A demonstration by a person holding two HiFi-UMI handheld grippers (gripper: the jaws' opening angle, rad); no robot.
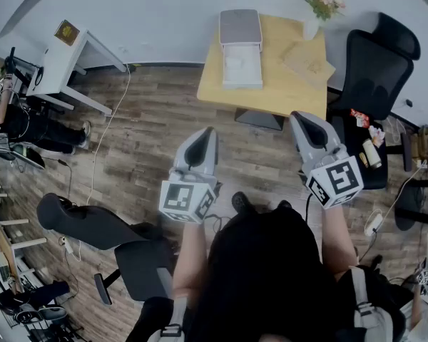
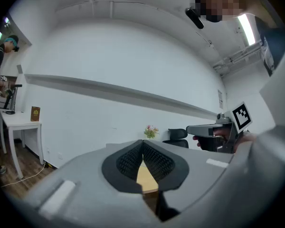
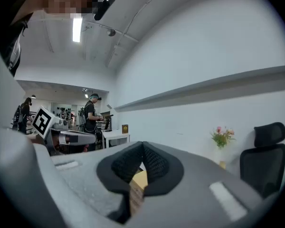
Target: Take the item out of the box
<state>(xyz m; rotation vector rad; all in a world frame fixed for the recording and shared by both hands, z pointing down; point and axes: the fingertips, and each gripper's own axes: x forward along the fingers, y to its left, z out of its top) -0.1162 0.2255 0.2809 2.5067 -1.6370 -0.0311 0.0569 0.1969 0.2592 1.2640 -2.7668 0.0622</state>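
left tongs (image 2: 142, 145) pressing together, empty | right tongs (image 3: 142, 147) pressing together, empty | box (image 1: 240, 48) sitting open on desk (image 1: 289, 87), well ahead of both tongs

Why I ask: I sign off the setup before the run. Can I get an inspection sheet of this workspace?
Surface: yellow table, mostly bare.
Job's things: box on the table, seemingly open; contents cannot be made out.
Clutter: flat brown package; flowers.
Grippers: left gripper and right gripper both shut, empty, in the air short of the table.
Cables: white cable across the floor.
Surroundings: black chair, white desk, person at left.
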